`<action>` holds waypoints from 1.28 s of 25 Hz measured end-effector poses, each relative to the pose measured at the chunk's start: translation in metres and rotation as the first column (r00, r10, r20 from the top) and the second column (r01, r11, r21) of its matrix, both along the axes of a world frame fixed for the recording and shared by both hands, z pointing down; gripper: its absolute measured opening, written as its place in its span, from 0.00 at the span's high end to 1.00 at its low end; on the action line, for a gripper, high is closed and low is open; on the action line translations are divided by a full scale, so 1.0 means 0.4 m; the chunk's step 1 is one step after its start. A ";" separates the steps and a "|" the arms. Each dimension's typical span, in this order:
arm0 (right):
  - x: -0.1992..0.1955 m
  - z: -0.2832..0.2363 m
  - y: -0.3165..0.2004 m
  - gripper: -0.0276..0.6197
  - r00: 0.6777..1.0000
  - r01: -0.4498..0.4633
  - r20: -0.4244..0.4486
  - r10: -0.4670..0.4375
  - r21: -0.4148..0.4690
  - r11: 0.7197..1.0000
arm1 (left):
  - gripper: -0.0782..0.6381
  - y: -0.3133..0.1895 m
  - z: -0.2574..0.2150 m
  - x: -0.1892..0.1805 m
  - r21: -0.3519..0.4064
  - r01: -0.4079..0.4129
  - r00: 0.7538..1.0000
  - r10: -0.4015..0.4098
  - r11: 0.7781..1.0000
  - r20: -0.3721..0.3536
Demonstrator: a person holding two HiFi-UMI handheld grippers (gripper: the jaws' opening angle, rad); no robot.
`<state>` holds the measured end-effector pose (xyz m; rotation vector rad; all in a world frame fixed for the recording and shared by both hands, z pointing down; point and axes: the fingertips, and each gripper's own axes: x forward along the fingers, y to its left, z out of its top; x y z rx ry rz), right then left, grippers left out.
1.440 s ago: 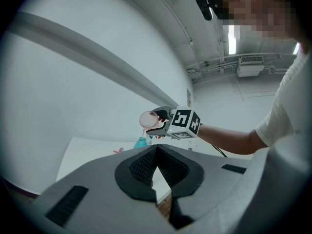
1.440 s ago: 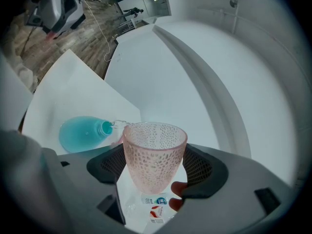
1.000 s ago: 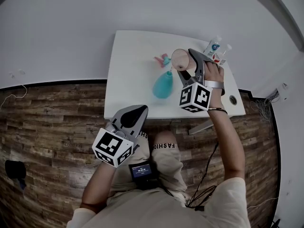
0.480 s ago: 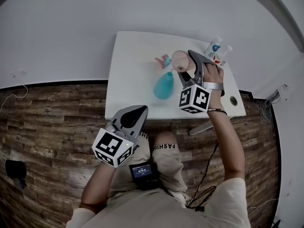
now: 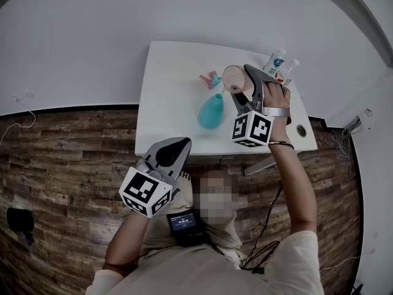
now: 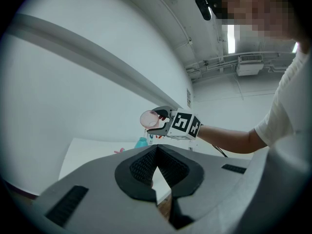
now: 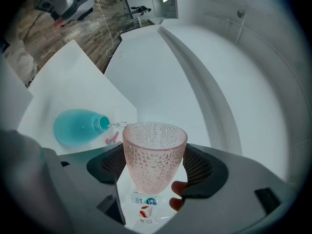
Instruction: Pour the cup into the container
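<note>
Now right tool (image 7: pixel 155 165) pinches cup (image 7: pixel 154 147), axis seemingly level, mouth toward container (image 7: pixel 78 126); left tool (image 6: pixel 156 169) pressed together.

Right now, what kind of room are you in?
Probably a plain workroom or test lab, not a home: a bare white wall, a white table on wood-look flooring, and pipes running open across the ceiling.

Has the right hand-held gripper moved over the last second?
No. The right hand-held gripper holds the pink dimpled translucent cup in the same spot above the teal round-bodied container on the white table.
</note>
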<state>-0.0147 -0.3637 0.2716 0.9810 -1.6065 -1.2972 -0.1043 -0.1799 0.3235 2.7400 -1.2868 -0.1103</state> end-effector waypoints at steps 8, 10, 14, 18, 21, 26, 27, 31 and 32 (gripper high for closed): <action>-0.007 0.001 0.006 0.39 1.000 0.018 -0.005 -0.018 0.017 1.000 | 0.87 0.003 0.005 0.002 -0.005 -0.002 1.000 0.002 1.000 -0.002; -0.010 -0.003 0.008 0.39 1.000 0.021 -0.005 -0.021 0.021 1.000 | 0.88 0.004 0.005 0.002 -0.007 -0.001 1.000 0.001 1.000 -0.004; -0.017 -0.010 0.008 0.39 1.000 0.026 -0.012 -0.025 0.033 0.999 | 0.87 0.005 0.002 0.001 -0.005 -0.003 1.000 0.003 1.000 -0.006; -0.021 -0.014 0.010 0.39 0.999 0.029 -0.026 -0.028 0.054 0.998 | 0.88 0.003 0.002 -0.001 -0.003 -0.001 1.000 0.001 1.000 -0.006; -0.022 -0.013 0.013 0.39 0.999 0.030 -0.040 -0.027 0.066 0.997 | 0.88 0.004 0.006 0.001 -0.005 -0.003 1.000 0.003 1.000 -0.009; -0.022 -0.020 0.011 0.39 0.998 0.028 -0.053 -0.023 0.087 0.996 | 0.88 0.005 0.002 -0.004 -0.003 0.000 1.000 0.000 1.000 -0.010; -0.022 -0.020 0.010 0.39 0.998 0.025 -0.056 -0.020 0.090 0.996 | 0.88 0.005 0.002 -0.006 -0.004 0.001 1.000 -0.001 1.000 -0.009; -0.020 -0.020 0.010 0.39 0.997 0.018 -0.070 -0.012 0.085 0.996 | 0.88 0.005 0.000 -0.004 -0.003 0.000 1.000 0.000 1.000 -0.014; -0.020 -0.020 0.009 0.39 0.997 0.017 -0.075 -0.011 0.084 0.996 | 0.88 0.005 -0.001 -0.003 -0.003 -0.001 1.000 0.001 1.000 -0.015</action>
